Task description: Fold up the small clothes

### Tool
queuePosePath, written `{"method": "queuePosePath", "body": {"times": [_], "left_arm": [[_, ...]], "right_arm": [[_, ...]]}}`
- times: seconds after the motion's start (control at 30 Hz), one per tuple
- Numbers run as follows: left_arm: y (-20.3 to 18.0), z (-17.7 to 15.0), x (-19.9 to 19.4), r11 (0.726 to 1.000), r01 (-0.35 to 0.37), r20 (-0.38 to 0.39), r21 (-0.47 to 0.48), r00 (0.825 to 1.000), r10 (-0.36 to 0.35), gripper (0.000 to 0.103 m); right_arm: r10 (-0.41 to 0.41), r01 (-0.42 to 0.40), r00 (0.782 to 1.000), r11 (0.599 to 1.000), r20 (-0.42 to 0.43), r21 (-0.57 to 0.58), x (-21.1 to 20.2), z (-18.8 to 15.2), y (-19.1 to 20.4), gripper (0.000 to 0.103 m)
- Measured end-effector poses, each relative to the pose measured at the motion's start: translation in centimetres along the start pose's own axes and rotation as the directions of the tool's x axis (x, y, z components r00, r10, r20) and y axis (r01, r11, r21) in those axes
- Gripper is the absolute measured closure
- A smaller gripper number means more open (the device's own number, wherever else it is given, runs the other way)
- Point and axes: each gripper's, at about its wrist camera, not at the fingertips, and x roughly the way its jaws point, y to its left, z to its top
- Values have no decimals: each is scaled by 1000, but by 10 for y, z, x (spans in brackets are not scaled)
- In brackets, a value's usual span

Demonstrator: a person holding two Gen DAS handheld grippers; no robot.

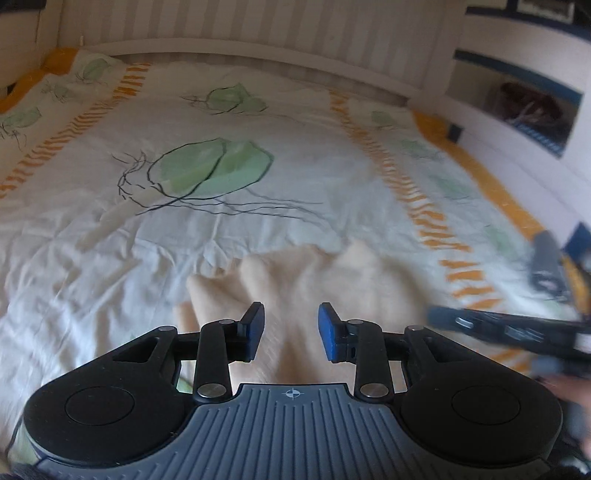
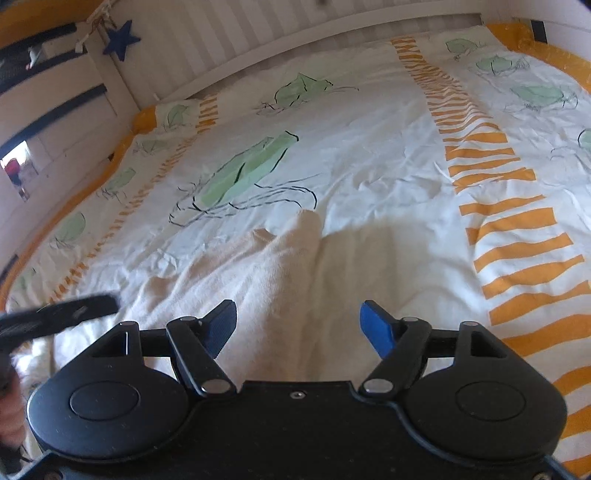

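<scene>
You're over a bedspread (image 2: 369,147) with leaf prints and orange stripes, slatted wall (image 1: 258,26) far. Cream garment (image 2: 288,266) lies crumpled near you. Left gripper (image 1: 291,330) jaws apart, empty; right gripper (image 2: 299,328) wide, empty.

The cream garment (image 1: 295,280) is blurred in the left wrist view, its near part hidden behind the left gripper (image 1: 291,330). Right of the garment, the right gripper (image 1: 517,328) is smeared and cut off by the edge.
</scene>
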Motion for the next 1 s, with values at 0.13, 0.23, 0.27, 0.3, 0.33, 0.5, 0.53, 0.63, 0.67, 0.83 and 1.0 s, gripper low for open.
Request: {"method": "queuePosePath", "body": {"times": [0.13,0.23,0.27,0.3,0.33,0.5,0.53,0.63,0.67,0.83,1.0], "left_arm": [[12,-22,35,991,-126,-67,32,989,128,69],[25,-42,35,978,-207,-48,24,977,208,65],[29,-45,32,977,-213,-47,9,976,214,65],[33,-48,30,979,-203,-51,-16,978,202,65],[35,-49,27,980,-194,-52,-40,980,192,65],[34,-50,27,979,-197,-53,-60,980,194,65],[32,-50,27,978,-202,-49,-57,979,199,64],[31,-52,28,978,-198,-41,-61,980,196,64],[32,-51,29,978,-197,-43,-66,980,195,64],[34,-50,28,978,-191,-48,-83,981,188,64],[34,-49,28,976,-194,-50,-96,981,190,65]], "right_arm": [[-16,16,1000,999,0,-38,-2,-7,2,26],[-27,28,1000,997,10,-70,0,-8,5,26],[-33,34,999,996,21,-84,1,-5,8,26],[-38,41,999,995,32,-93,3,-3,10,26],[-45,48,998,994,40,-99,7,1,11,26],[-78,83,996,991,52,-106,43,22,15,26],[-101,105,994,988,36,-117,53,22,15,26],[-194,185,980,967,-35,-173,89,12,8,17],[-188,184,982,973,-18,-139,90,10,2,15],[-173,172,985,980,2,-99,71,22,6,19],[-184,178,983,963,-10,-202,84,30,23,19]]}}
